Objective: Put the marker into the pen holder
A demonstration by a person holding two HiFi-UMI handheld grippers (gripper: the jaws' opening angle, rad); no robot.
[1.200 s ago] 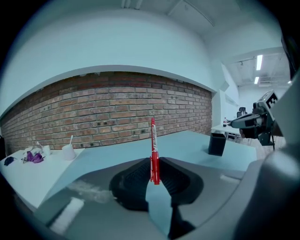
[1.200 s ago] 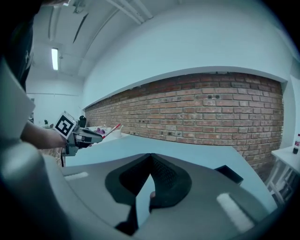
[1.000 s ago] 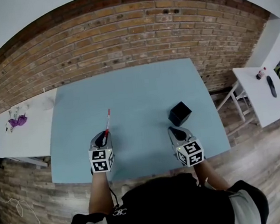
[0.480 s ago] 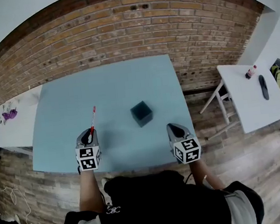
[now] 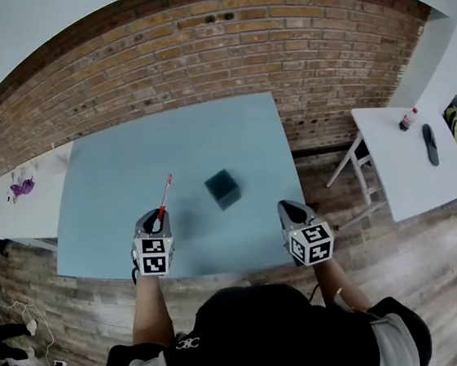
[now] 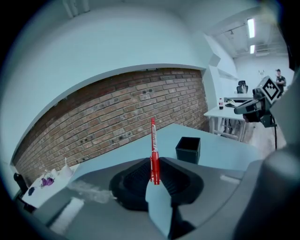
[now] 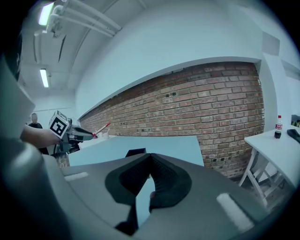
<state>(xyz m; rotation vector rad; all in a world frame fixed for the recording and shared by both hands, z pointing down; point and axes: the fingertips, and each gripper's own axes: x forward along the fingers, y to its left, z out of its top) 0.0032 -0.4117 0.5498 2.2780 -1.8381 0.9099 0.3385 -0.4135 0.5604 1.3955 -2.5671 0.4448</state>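
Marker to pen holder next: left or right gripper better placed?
Left. The left gripper already grips the red marker, and the black pen holder sits on the blue table just ahead to its right. The right gripper is shut and empty.

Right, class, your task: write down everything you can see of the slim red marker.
The slim red plastic marker has pale print along its barrel. Its lower end is clamped between the fingers of the left gripper; nothing else touches it. It sticks out forwards and upwards above the light blue table, the black square pen holder to its right.
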